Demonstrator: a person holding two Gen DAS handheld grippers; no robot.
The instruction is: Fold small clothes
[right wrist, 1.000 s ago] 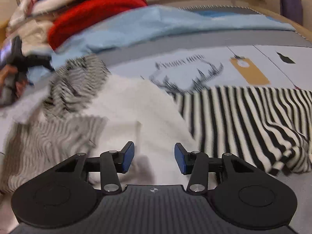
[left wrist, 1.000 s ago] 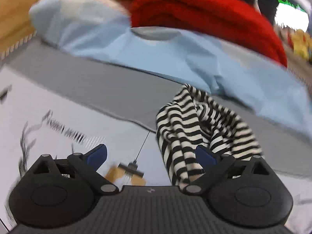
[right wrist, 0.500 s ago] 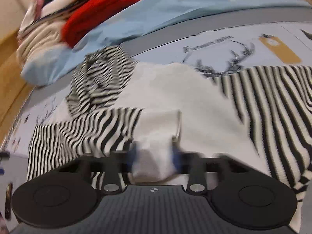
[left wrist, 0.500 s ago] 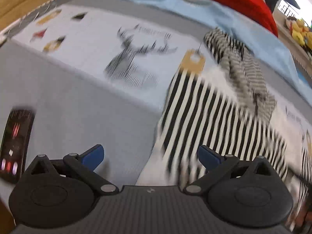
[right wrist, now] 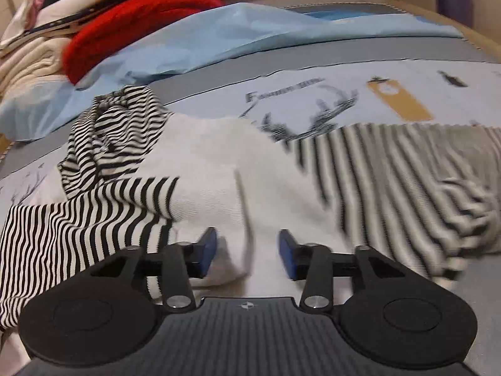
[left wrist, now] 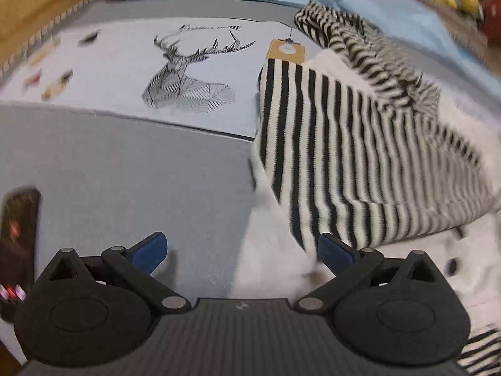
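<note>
Left gripper (left wrist: 242,252): jaws spread wide, nothing pinched. Its blue fingertips (left wrist: 149,250) hover over the grey bed cover (left wrist: 125,163); the right-hand pad sits at the edge of the striped garment (left wrist: 344,144), whose white hem lies just ahead of and between the jaws. Contact between pad and cloth cannot be confirmed.

Right gripper (right wrist: 247,249): jaws opening, about half apart. A fold of the garment's white panel (right wrist: 219,169) lies between the pads, but they are not pressing on it; a raised crease runs forward from the gap.

Striped garment, right wrist view (right wrist: 391,172): black-and-white knit with a plain white middle, spread flat directly ahead of the gripper. One striped sleeve (right wrist: 62,228) lies to the left of the gripper, near its left jaw. A bunched striped part (right wrist: 109,131) sits further ahead and to the left. The broad striped section extends to the right, blurred.

Surroundings: printed deer panel (left wrist: 188,72) on the cover, ahead and left of the left gripper; a tan tag print (left wrist: 286,50) touches the garment's far corner. Beyond the garment: light blue cloth (right wrist: 219,37), red knit (right wrist: 141,15), cream knit (right wrist: 25,62). A dark phone-like object (left wrist: 18,235) lies at the far left of the left gripper.
</note>
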